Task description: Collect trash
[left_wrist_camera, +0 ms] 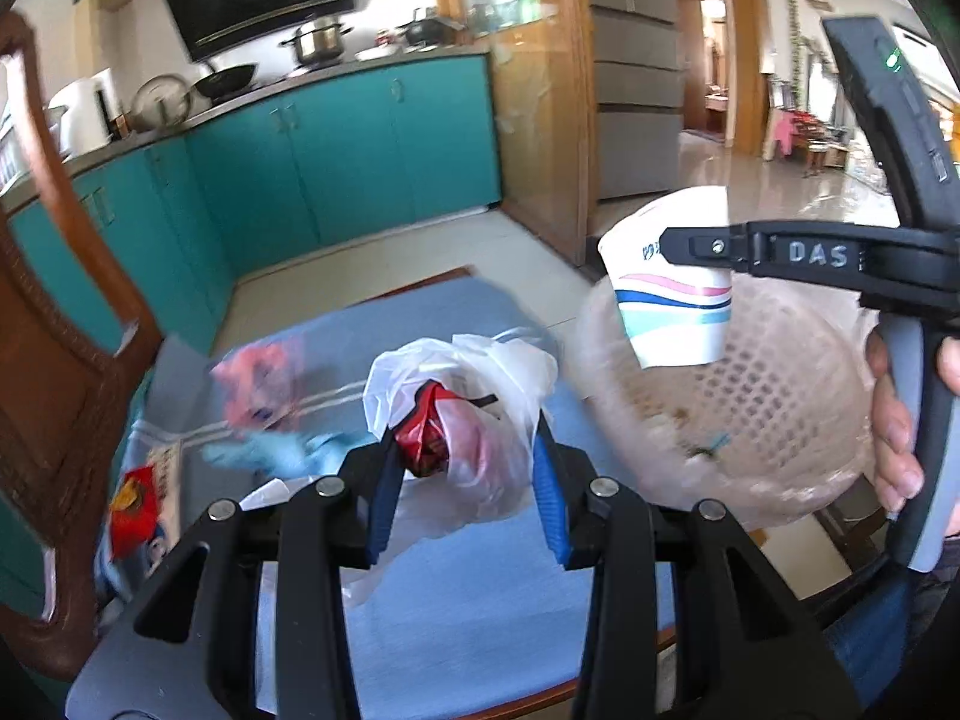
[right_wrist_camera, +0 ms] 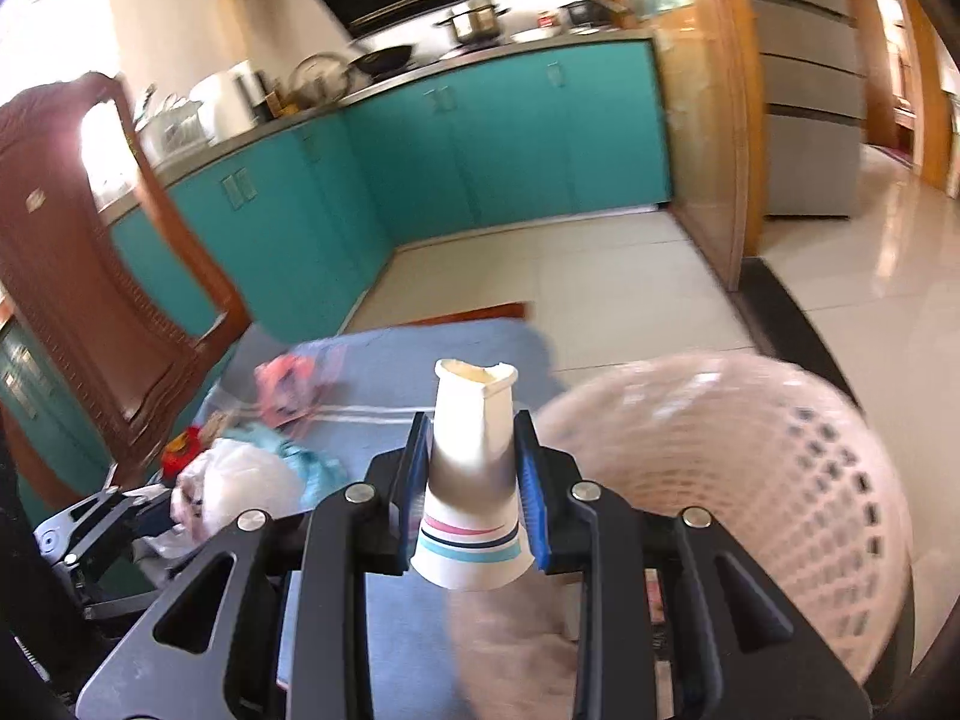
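Observation:
My left gripper (left_wrist_camera: 465, 450) is shut on a clear plastic bag (left_wrist_camera: 480, 420) with a red wrapper (left_wrist_camera: 427, 438) inside, held above the blue table (left_wrist_camera: 468, 618). My right gripper (right_wrist_camera: 471, 450) is shut on a squashed paper cup (right_wrist_camera: 474, 468) with pink, blue and teal stripes; the cup also shows in the left wrist view (left_wrist_camera: 672, 294), held over a pale pink mesh basket (left_wrist_camera: 762, 414). The basket sits to the right of the cup in the right wrist view (right_wrist_camera: 750, 480). The bag shows at lower left there (right_wrist_camera: 234, 492).
Pink (left_wrist_camera: 264, 384) and light blue (left_wrist_camera: 270, 450) scraps and a red packet (left_wrist_camera: 132, 510) lie on the table's left part. A carved wooden chair (left_wrist_camera: 54, 360) stands at the left. Teal kitchen cabinets (left_wrist_camera: 336, 156) and a tiled floor (right_wrist_camera: 570, 276) lie beyond.

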`<state>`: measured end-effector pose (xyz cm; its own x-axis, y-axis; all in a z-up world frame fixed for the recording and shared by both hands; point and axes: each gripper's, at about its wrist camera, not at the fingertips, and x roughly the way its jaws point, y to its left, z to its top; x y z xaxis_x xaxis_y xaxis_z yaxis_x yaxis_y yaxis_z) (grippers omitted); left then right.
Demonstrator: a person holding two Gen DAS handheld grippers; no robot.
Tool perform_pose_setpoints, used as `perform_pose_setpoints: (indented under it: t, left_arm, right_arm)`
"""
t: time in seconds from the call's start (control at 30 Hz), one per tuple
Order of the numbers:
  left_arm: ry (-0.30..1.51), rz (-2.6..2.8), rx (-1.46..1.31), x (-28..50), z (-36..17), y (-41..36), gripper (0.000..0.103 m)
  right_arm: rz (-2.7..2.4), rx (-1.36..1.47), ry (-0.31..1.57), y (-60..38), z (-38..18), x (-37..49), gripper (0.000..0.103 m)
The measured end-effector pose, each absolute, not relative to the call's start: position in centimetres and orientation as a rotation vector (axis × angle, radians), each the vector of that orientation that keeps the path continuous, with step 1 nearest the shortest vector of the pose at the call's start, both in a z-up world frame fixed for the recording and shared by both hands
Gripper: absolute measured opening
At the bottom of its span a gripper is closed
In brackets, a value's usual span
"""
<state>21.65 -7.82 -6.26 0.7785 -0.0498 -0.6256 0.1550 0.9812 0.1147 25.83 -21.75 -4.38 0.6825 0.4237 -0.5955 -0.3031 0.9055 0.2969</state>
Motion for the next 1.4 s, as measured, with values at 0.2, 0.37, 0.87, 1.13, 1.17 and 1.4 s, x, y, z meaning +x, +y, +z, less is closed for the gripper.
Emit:
perform_pose_setpoints:
  t: [0.2, 0.37, 0.87, 1.13, 1.17, 1.4]
  left_arm:
    - [0.655, -0.240, 0.171, 22.9, -5.5, -12.9, 0.040]
    - [0.677, -0.347, 0.183, 24.8, -6.8, -17.9, 0.040]
    - [0.784, -0.386, 0.167, 27.4, -10.9, -21.9, 0.062]
    - [0.759, -0.317, 0.092, 26.0, -9.6, -17.3, 0.071]
    - [0.748, -0.289, 0.076, 25.6, -9.3, -15.9, 0.071]
    - [0.749, 0.118, 0.042, 22.8, -9.8, -4.1, 0.071]
  right_arm:
    - [0.248, 0.259, 0.670, -28.3, -3.7, 25.6, 0.028]
    - [0.162, 0.304, 0.654, -31.8, -3.5, 25.5, 0.028]
    - [0.068, 0.276, 0.843, -32.7, -6.8, 27.7, 0.029]
    - [0.033, 0.303, 0.862, -32.5, -7.0, 27.9, 0.051]
    - [0.036, 0.310, 0.854, -32.2, -6.8, 27.9, 0.051]
    - [0.230, 0.276, 0.782, -26.0, -4.9, 28.4, 0.051]
